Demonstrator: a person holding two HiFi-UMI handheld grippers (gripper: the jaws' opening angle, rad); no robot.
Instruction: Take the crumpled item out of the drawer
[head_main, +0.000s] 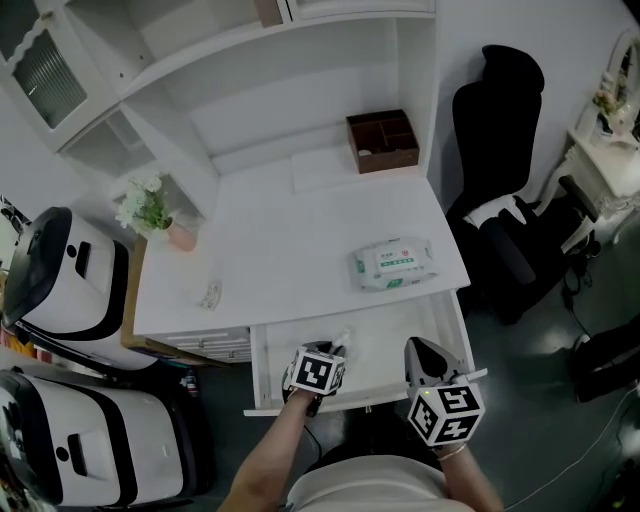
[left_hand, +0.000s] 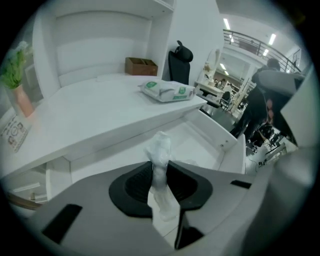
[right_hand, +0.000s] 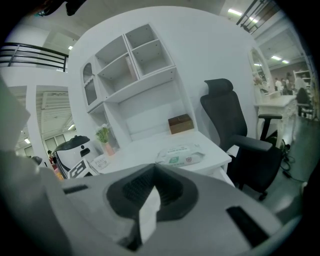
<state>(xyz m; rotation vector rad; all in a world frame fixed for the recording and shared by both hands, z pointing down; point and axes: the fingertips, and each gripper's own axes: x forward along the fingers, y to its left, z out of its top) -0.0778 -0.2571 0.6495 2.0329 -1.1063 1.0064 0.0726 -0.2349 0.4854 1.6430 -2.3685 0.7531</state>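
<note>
The white drawer (head_main: 258, 372) under the desk stands pulled out. My left gripper (head_main: 330, 353) is over its front left part, shut on the crumpled item (left_hand: 159, 150), a white wad of thin paper or plastic. In the left gripper view the wad sticks up between the pads of the left gripper (left_hand: 161, 169) and hangs below them, above the drawer floor (left_hand: 197, 145). My right gripper (head_main: 424, 356) is at the drawer's front right; in the right gripper view its jaws (right_hand: 150, 172) meet at the tips with nothing between them.
On the desk top lie a pack of wet wipes (head_main: 392, 264), a brown wooden box (head_main: 383, 140) at the back and a small flower pot (head_main: 150, 210) at the left. A black office chair (head_main: 500, 200) stands to the right, white appliances (head_main: 70, 270) to the left.
</note>
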